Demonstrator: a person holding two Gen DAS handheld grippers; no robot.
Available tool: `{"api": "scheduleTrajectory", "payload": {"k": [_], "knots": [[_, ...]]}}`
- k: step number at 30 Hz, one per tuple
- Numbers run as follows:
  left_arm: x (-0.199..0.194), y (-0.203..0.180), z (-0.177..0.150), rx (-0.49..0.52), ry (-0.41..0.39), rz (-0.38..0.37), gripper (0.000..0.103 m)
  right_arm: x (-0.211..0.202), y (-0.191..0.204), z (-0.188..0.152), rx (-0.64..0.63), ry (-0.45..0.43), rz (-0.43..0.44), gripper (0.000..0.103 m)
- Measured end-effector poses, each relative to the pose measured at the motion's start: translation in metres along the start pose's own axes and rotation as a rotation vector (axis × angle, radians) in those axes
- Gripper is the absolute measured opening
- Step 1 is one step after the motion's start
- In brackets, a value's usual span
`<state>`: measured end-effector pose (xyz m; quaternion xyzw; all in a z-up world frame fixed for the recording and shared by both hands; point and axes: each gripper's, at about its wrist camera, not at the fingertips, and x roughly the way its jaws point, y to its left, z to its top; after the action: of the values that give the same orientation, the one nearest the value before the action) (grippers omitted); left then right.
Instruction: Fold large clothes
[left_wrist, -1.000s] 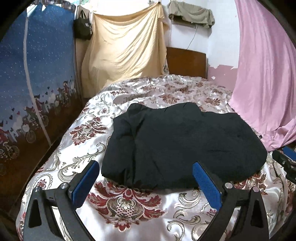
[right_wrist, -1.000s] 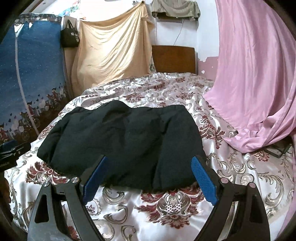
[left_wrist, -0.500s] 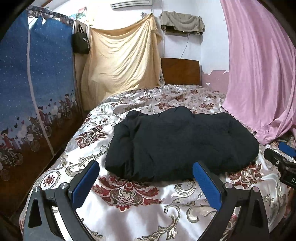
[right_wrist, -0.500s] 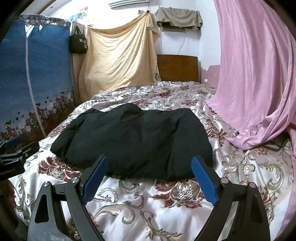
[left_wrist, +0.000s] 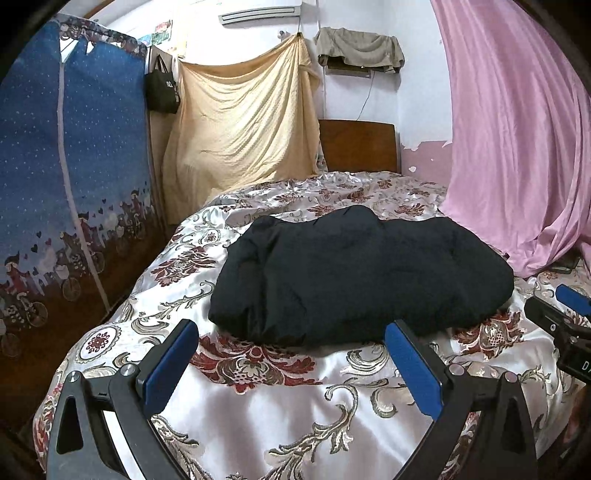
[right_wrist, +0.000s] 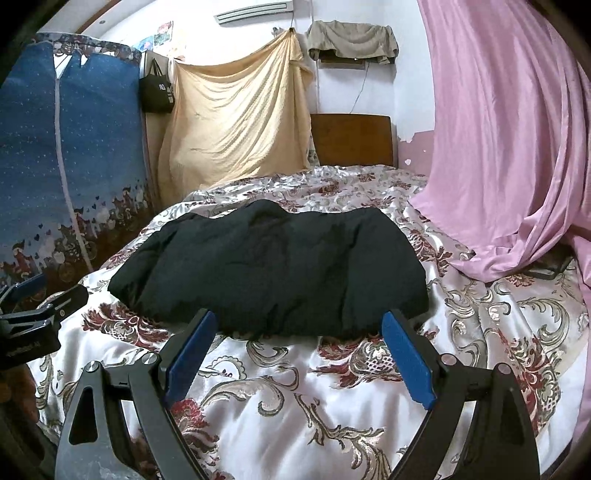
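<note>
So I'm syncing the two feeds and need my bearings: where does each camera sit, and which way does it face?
Left wrist: on the left gripper, over the bed's foot, facing the headboard; its open blue fingers frame the black garment; the right gripper shows at the right edge.
Right wrist: on the right gripper, further right, same heading; open fingers in view, left gripper at the left edge.
Shared: garment, bedspread, pink curtain.

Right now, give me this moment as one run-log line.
jacket: folded, lying on bed | left gripper: open, holding nothing, short of jacket | right gripper: open, holding nothing, short of jacket
</note>
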<state>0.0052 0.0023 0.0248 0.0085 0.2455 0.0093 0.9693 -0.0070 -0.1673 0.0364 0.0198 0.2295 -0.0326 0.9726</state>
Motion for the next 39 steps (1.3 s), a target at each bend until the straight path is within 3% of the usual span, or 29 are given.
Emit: {"api": "scheduleTrajectory", "payload": {"k": [39], "knots": [[0.001, 0.011, -0.006, -0.029, -0.001, 0.001, 0.102, 0.006, 0.000, -0.017, -0.009, 0.024, -0.001, 0.089]]}}
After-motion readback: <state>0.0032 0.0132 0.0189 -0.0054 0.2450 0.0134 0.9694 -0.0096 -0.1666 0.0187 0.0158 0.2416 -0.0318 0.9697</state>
